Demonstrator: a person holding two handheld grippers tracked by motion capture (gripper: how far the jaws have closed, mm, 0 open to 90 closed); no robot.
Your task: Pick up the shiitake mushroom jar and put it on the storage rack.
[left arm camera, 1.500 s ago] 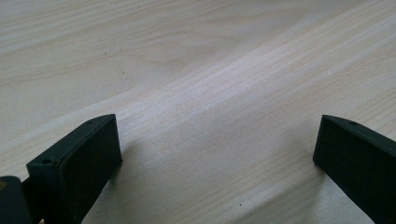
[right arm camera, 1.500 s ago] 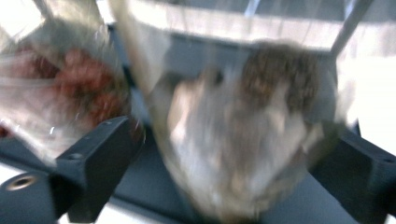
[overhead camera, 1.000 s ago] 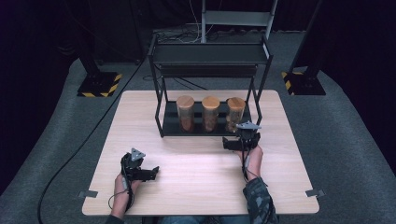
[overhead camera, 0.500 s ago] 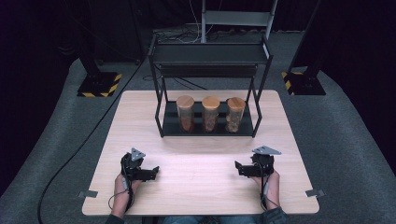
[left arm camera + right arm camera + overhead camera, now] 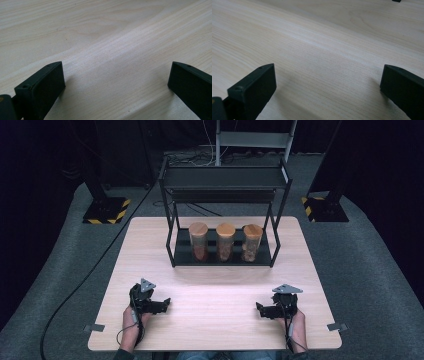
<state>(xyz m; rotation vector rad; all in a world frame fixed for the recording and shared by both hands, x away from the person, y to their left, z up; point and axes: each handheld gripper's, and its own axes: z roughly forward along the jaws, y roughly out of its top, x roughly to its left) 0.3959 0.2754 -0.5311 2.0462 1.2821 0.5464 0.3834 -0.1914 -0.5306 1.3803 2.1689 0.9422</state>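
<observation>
Three tall clear jars with wooden lids are seen upright, long axes vertical, in a row on the lower shelf of a black rack (image 5: pixel 175 251) at the far side of the tabletop (image 5: pixel 220 285). The right jar (image 5: pixel 251 242), holding pale brown contents, stands beside the middle jar (image 5: pixel 225 241) and left jar (image 5: pixel 198 241). The right gripper (image 5: pixel 261 308), a second ago at that jar, is now rested near the front edge, jaws spread and empty. The left gripper (image 5: pixel 165 303) is unmoved, jaws likewise released.

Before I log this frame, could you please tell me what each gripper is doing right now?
Left gripper: open, holding nothing, low over the table.
Right gripper: open, holding nothing.
</observation>
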